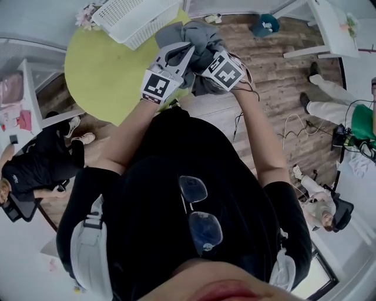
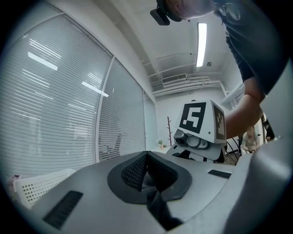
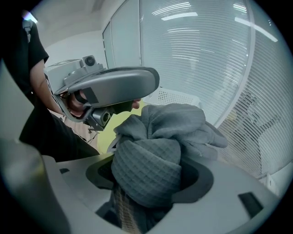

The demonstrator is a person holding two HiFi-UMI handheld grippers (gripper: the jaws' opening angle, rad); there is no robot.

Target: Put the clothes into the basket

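A bunched grey waffle-knit garment (image 1: pixel 197 36) hangs between my two grippers above the wooden floor, at the edge of the round green mat (image 1: pixel 100 64). My right gripper (image 1: pixel 207 63) is shut on a thick wad of the garment (image 3: pixel 155 155), which fills the space between its jaws. My left gripper (image 1: pixel 175 60) is shut on a thin fold of the same cloth; in the left gripper view its pads (image 2: pixel 137 171) meet with a sliver of grey fabric between them. The white slatted basket (image 1: pixel 132 17) stands on the mat just beyond the grippers, to the left.
A person in black sits on the floor at the left (image 1: pixel 35 167). Another person sits at the right (image 1: pixel 323 206). White furniture legs (image 1: pixel 320 35) stand at the far right and cables (image 1: pixel 294 126) lie on the floor. A window wall with blinds (image 2: pixel 59 105) runs behind the basket.
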